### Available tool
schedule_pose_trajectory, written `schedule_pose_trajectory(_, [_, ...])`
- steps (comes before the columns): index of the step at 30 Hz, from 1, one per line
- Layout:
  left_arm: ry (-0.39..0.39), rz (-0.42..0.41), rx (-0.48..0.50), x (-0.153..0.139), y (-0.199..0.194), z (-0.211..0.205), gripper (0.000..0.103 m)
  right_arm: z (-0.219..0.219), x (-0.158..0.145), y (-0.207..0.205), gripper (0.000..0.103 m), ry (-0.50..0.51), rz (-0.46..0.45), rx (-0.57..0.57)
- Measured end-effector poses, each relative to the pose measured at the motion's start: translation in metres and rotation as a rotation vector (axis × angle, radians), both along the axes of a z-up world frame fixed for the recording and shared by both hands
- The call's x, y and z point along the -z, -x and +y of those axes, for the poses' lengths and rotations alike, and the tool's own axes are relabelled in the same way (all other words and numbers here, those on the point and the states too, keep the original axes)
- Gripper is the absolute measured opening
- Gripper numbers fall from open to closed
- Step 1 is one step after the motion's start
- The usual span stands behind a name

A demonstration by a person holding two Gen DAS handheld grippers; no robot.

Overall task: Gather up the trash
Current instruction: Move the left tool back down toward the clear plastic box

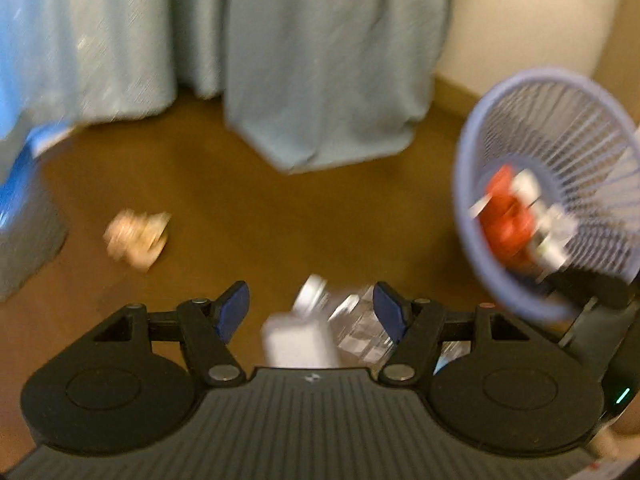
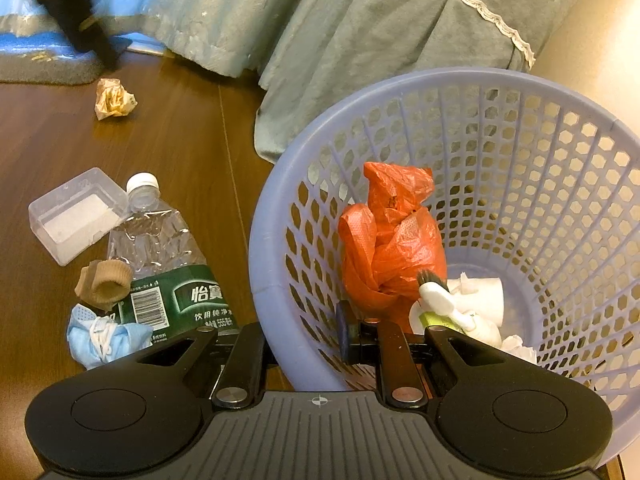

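My left gripper (image 1: pixel 312 312) is open, its blue pads wide apart above the wooden floor. Blurred below and between them lie a clear plastic bottle (image 1: pixel 360 328) and a small clear box (image 1: pixel 298 342), neither touched. In the right wrist view the same bottle (image 2: pixel 168 264), box (image 2: pixel 76 216), a beige fabric roll (image 2: pixel 106 282) and a blue face mask (image 2: pixel 104 340) lie in a cluster. A crumpled paper ball (image 2: pixel 114 98) sits farther off. My right gripper (image 2: pixel 300 334) is shut on the rim of the lavender basket (image 2: pixel 272 216), which holds a red plastic bag (image 2: pixel 392 240).
A blue-grey bed skirt (image 2: pixel 360 40) hangs down to the floor behind the basket. A grey and blue rug (image 2: pixel 40 64) lies at the far left. The basket also holds a white cup (image 2: pixel 480 292) and a brush (image 2: pixel 436 292). A cream wall (image 1: pixel 520 20) stands at the right.
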State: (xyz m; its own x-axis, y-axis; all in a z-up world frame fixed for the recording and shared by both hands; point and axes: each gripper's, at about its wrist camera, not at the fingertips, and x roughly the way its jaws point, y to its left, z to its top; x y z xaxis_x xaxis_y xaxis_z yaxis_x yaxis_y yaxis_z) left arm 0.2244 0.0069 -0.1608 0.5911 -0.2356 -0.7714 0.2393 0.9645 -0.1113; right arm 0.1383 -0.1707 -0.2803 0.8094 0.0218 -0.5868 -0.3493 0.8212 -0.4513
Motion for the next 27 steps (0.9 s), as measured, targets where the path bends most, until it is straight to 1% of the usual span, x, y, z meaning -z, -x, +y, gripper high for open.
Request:
schedule_pose_trajectory(2, [-0.019,0.030,-0.018,0.016,0.009,0.009,0.064,0.000,0.000,0.000,0.014,0.005,0.001,0.000])
schedule_pose_trajectory(5, [-0.030,0.067,-0.026,0.039,0.014,0.009,0.064,0.001,0.001,0.001,0.014,0.012,0.002,0.001])
schedule_pose_trajectory(7, [-0.014,0.081,-0.038,0.052,0.014,0.004,0.067,0.001,0.001,0.000,0.014,0.015,0.003,0.001])
schedule_pose_trajectory(8, [-0.016,0.084,-0.042,0.056,0.012,0.000,0.071,0.001,0.001,0.001,0.014,0.016,0.003,0.001])
schedule_pose_trajectory(9, [-0.023,0.090,-0.035,0.062,0.011,-0.006,0.071,0.001,0.001,0.001,0.014,0.017,0.003,0.001])
schedule_pose_trajectory(12, [-0.085,0.110,0.000,0.081,0.010,-0.018,0.072,0.001,0.001,0.001,0.014,0.019,0.004,0.001])
schedule_pose_trajectory(16, [-0.126,0.146,-0.007,0.102,0.005,-0.021,0.072,0.000,0.001,0.002,0.014,0.018,0.002,-0.002])
schedule_pose_trajectory(17, [-0.145,0.152,0.002,0.106,0.006,-0.021,0.071,-0.001,0.000,0.002,0.014,0.019,0.002,-0.002])
schedule_pose_trajectory(18, [-0.164,0.152,0.011,0.108,0.007,-0.019,0.067,-0.001,0.000,0.002,0.014,0.018,0.002,-0.002])
schedule_pose_trajectory(20, [-0.184,0.147,0.019,0.107,0.012,-0.011,0.064,-0.001,0.000,0.002,0.014,0.014,0.002,-0.001])
schedule_pose_trajectory(22, [-0.190,0.136,-0.005,0.103,0.017,0.001,0.064,-0.001,-0.001,0.002,0.014,0.008,0.002,0.003])
schedule_pose_trajectory(25, [-0.168,0.119,-0.014,0.099,0.019,0.016,0.065,0.000,-0.001,0.001,0.014,0.009,0.003,0.004])
schedule_pose_trajectory(27, [-0.167,0.104,0.008,0.097,0.015,0.019,0.071,0.000,-0.001,0.000,0.014,0.011,0.003,0.001])
